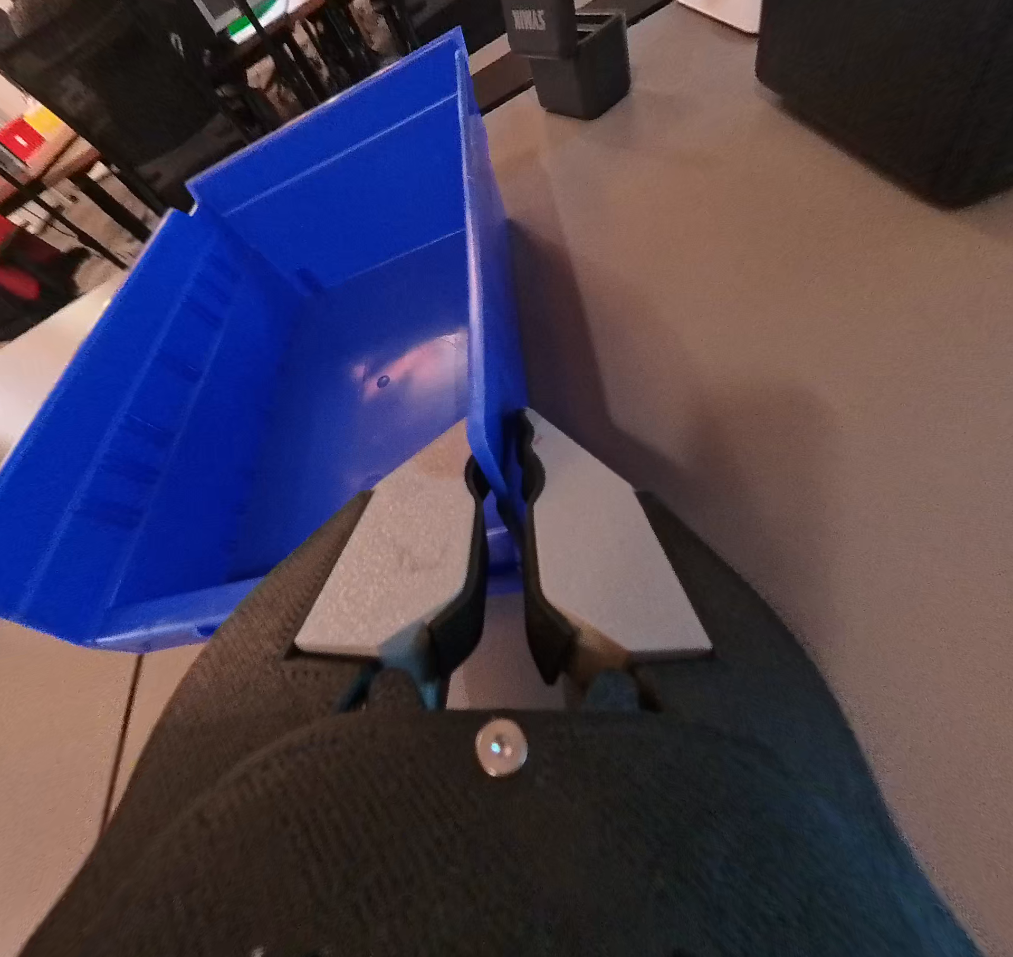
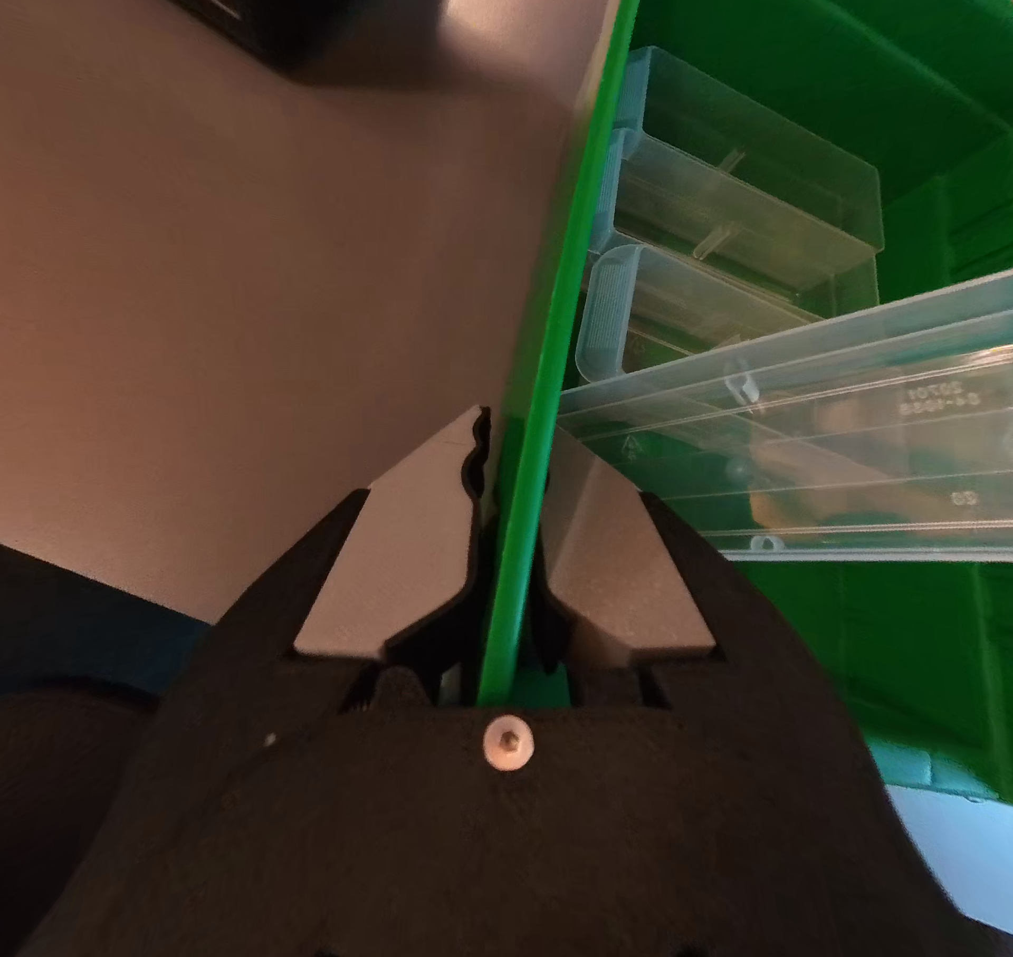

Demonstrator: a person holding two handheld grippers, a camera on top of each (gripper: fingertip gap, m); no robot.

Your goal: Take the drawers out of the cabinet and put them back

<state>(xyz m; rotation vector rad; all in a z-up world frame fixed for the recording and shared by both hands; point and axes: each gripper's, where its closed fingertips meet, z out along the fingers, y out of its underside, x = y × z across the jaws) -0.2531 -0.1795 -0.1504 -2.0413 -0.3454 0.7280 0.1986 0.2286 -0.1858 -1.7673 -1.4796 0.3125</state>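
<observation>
**Both grippers clamped on bin walls above the table**

Your left gripper (image 1: pixel 507 470) is clenched on the right side wall of the blue bin (image 1: pixel 263 382); the wall runs between the two fingers, and the black pads (image 1: pixel 476 547) press it from both sides. The blue bin is tilted, its open top faces the camera, and its interior is bare; it sits over the grey table (image 1: pixel 740 355). Beyond the blue bin, toward the far edge of the table, stands a small black holder (image 1: pixel 584 70) with a dark block upright in it; to the right of the holder sits a large black box (image 1: pixel 888 64); whether this box is the cabinet, you cannot tell.

Your right gripper (image 2: pixel 512 492) is clamped on the thin rim of the green bin (image 2: pixel 877 629); the rim passes straight between the fingers and continues away from the camera. Inside the green bin lie several clear plastic drawers (image 2: pixel 740 207), stacked side by side against the gripped wall; one longer clear drawer (image 2: pixel 822 437) lies across them, nearer the gripper. To the left of the green bin you see the same grey table (image 2: pixel 246 300).
</observation>
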